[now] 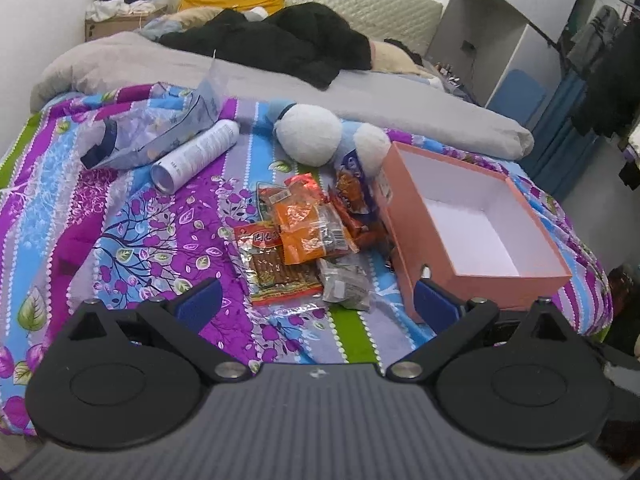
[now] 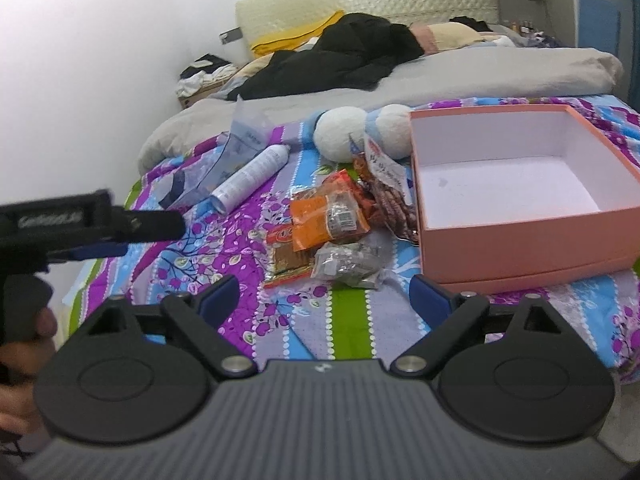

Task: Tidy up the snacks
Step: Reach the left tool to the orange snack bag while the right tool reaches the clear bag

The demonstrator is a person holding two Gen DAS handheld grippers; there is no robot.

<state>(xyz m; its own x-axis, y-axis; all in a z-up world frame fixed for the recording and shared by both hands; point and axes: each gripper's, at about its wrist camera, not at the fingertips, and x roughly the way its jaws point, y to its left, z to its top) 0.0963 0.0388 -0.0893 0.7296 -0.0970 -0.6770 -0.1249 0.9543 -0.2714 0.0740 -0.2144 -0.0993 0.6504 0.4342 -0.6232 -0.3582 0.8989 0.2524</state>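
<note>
The snack packets (image 1: pixel 304 236) lie in a loose, overlapping heap on the flowered bedspread (image 1: pixel 160 216), just left of the open pink box (image 1: pixel 472 216), whose white inside holds nothing yet. The heap's long axis runs from the near edge of the bed away toward the plush toy (image 1: pixel 320 132); the flat red-edged packet (image 1: pixel 280 268) at the bottom lies lengthwise along that line, the orange packet (image 1: pixel 308 228) rests across it, and the small clear packet (image 1: pixel 346 284) sits nearest, at the box's front corner. Both the left claw (image 1: pixel 320 304) and the right claw (image 2: pixel 326 298) hover short of the heap, jaws spread wide and holding nothing. The step in hand looks like the first pick: it seems wisest to take the top or nearest packet, closing across its narrow width near an edge, so the slippery wrappers beneath are not dragged along, then lower it flat into the box.
</note>
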